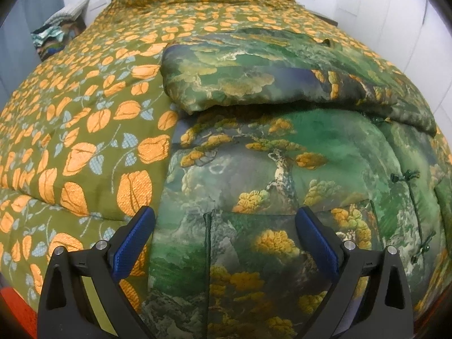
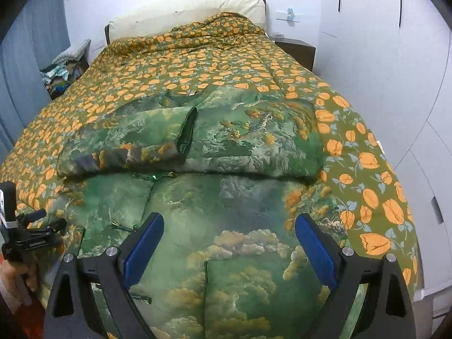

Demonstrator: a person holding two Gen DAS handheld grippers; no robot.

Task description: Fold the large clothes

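A padded green jacket printed with pine trees, clouds and mountains (image 1: 282, 169) lies flat on the bed's olive quilt with orange tulip pattern (image 1: 84, 99). Both sleeves are already folded across its chest, their cuffs meeting near the middle. The jacket's long axis runs from the hem, right under both tools, away toward the collar near the cream headboard cushion (image 2: 183, 17). The hem is the nearest part to both hands, so I judge the coming move to be a lift of the hem toward the collar.

The left gripper (image 1: 226, 234) hovers over the hem's left side, close to the jacket's edge by the quilt, its blue pads spread wide with nothing between them. The right gripper (image 2: 228, 240) hovers over the hem's right half, equally wide and empty. Neither visibly touches the cloth. Each is about equally near its own hem corner.
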